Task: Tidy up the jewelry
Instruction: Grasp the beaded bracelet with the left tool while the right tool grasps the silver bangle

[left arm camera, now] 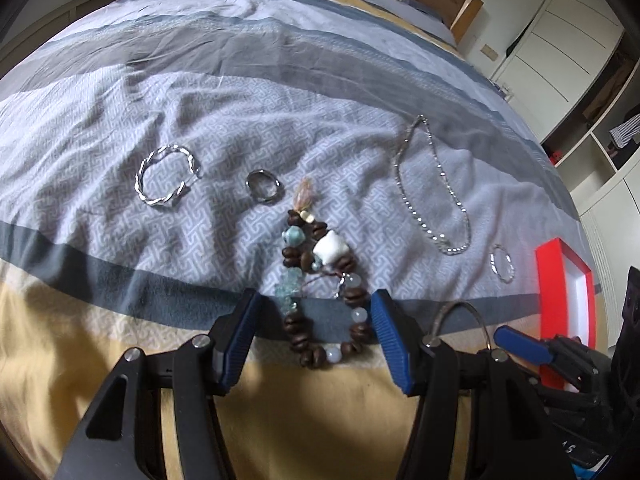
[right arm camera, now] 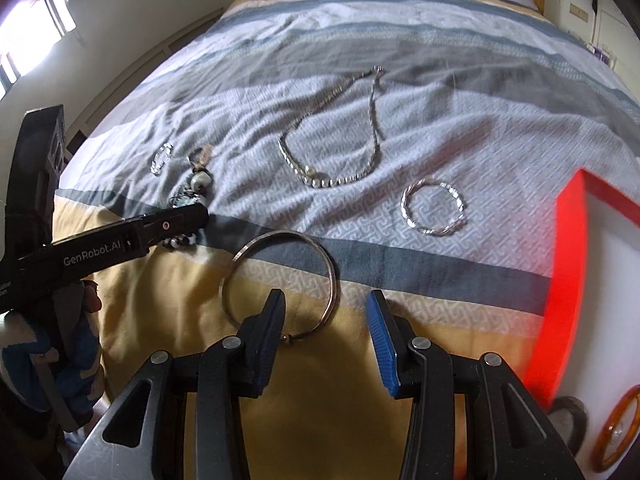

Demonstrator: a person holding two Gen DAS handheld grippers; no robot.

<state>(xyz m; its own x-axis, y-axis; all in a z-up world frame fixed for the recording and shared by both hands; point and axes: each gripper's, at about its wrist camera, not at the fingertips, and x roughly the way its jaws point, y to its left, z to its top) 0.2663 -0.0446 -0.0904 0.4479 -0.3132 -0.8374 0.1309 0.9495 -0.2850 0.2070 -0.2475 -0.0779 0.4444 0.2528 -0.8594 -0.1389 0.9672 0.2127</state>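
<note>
Left gripper (left arm camera: 316, 334): we see it wide apart and holding nothing; the near loop of the beaded bracelet (left arm camera: 320, 280) lies on the cover between its two blue pads, and the pads do not press it
Right gripper (right arm camera: 328, 334): we see it partly apart, also with nothing in it; the thin metal bangle (right arm camera: 280, 280) lies just before it, and its left finger covers the near edge of the ring
Relation for the next move: the bracelet stretches straight away from the left gripper, so its long axis goes along the line of the fingers; we judge the left hand is the nearer one to it, and the pads could close across the narrow width of the loop
Bangle and right hand: the ring lies a little to the left of the middle of the fingers, so we judge the right hand must shift to that side to take the wire
Look of the bracelet: dark brown beads like coffee beans, some pale round beads, clear blue chips, one white ceramic piece and a small tassel at the far end
Other jewelry: a twisted silver bangle (left arm camera: 168, 178), a plain ring (left arm camera: 264, 186), a silver chain (left arm camera: 436, 188) and a small thin ring (left arm camera: 502, 262) lie apart on the bedcover (left arm camera: 280, 92)
Place to put: the red box (left arm camera: 564, 312) stands at the right, near the right gripper
</note>
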